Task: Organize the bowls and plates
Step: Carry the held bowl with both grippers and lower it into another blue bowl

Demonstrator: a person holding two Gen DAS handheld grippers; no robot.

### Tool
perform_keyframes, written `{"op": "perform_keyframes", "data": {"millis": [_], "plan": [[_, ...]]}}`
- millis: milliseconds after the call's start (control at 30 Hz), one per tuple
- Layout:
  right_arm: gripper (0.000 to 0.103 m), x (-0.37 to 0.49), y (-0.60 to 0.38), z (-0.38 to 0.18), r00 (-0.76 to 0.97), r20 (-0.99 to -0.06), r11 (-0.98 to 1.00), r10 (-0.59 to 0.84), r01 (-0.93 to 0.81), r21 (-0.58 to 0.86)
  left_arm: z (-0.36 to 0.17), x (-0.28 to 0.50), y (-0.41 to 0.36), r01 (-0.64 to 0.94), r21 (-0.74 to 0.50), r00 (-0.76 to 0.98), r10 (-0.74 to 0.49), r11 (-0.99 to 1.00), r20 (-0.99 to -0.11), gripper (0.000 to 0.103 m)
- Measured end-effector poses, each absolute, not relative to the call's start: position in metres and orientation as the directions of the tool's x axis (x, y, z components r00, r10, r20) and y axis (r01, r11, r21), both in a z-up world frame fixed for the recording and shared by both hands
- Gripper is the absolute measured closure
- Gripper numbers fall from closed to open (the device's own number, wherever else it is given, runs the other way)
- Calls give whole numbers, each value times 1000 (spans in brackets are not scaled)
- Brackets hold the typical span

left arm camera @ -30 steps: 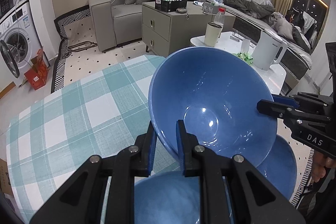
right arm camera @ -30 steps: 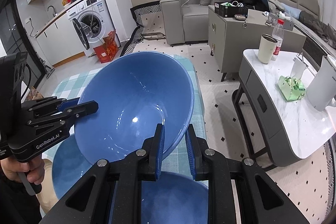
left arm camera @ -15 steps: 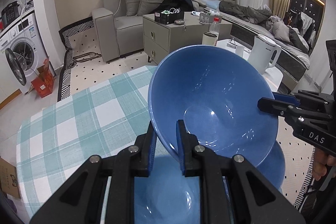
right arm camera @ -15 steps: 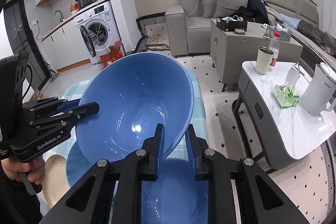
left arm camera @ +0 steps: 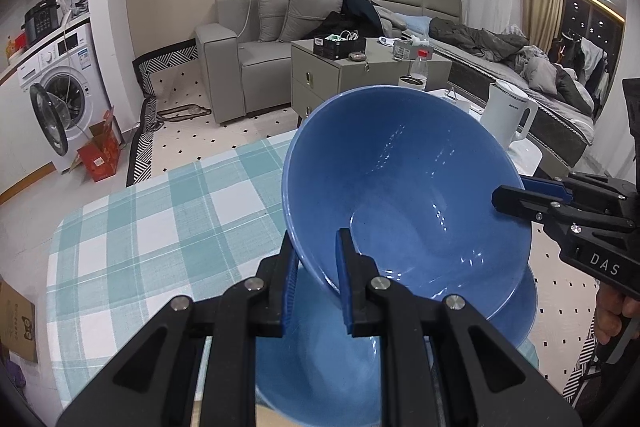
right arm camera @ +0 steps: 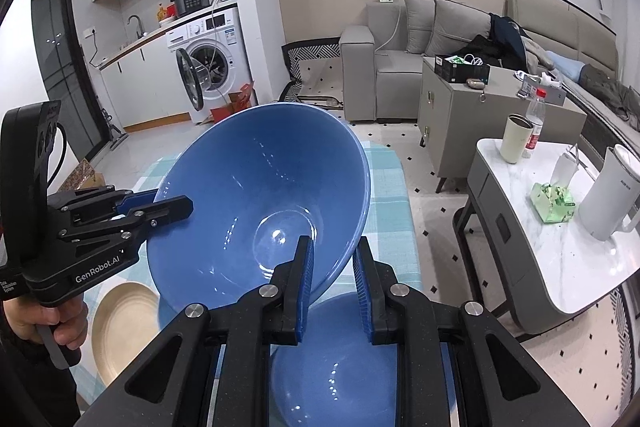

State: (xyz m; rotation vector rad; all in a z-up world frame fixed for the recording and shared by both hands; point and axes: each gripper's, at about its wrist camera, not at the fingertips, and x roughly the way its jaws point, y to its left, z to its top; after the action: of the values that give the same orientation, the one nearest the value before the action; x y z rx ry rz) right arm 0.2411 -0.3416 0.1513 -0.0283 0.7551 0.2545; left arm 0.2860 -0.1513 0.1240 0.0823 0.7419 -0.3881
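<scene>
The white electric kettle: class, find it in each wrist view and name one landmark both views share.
Left wrist view: the white electric kettle stands in the upper right, just beyond the far rim of the held blue bowl.
Right wrist view: the kettle stands at the far right edge, on the marble side table.
Shared landmark: the washing machine with its door open.
</scene>
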Motion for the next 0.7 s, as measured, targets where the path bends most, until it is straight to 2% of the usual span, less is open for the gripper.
{"op": "perform_keyframes", "data": {"millis": [700], "plan": [[82,209,-295,150,688,-675,947,266,-318,49,112,252,-111,320,-73,680,-283,944,-676,86]]}}
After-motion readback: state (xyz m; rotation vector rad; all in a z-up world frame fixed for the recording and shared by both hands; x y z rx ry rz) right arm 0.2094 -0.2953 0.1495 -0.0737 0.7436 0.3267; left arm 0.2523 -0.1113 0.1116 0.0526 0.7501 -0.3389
